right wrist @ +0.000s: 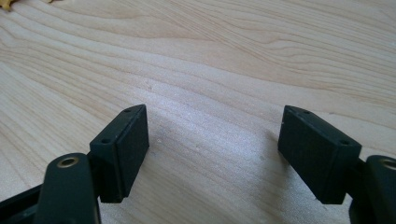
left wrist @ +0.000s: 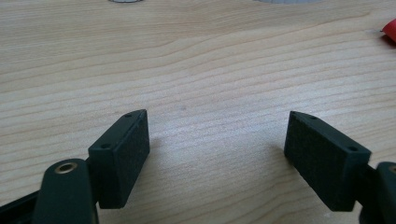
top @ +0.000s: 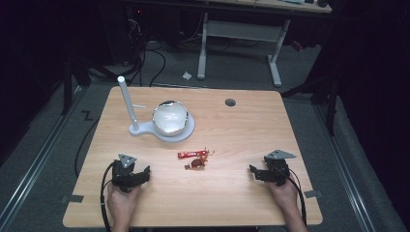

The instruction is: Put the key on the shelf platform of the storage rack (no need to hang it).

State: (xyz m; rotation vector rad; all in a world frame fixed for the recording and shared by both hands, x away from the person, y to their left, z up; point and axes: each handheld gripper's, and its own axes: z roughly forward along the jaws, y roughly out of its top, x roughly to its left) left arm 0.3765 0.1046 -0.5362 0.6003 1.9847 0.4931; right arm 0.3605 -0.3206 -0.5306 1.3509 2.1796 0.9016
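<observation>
A red keychain strap with a small dark red charm (top: 196, 158) lies on the wooden table (top: 232, 140) near its middle. Behind it stands a white base with an upright post (top: 126, 104) and a shiny silver dome (top: 169, 117). My left gripper (top: 138, 173) rests low at the front left, held in a hand, its jaws wide apart over bare wood (left wrist: 217, 135). A red corner of the strap (left wrist: 390, 31) peeks in at the left gripper view's right edge. My right gripper (top: 258, 171) sits at the front right, open with nothing between its pads (right wrist: 212, 133).
A round grommet hole (top: 230, 102) sits in the tabletop at the back right. Beyond the table, on the dark floor, stand a white desk frame (top: 239, 34) and cables (top: 145, 53). A black cable trails from each gripper off the front edge.
</observation>
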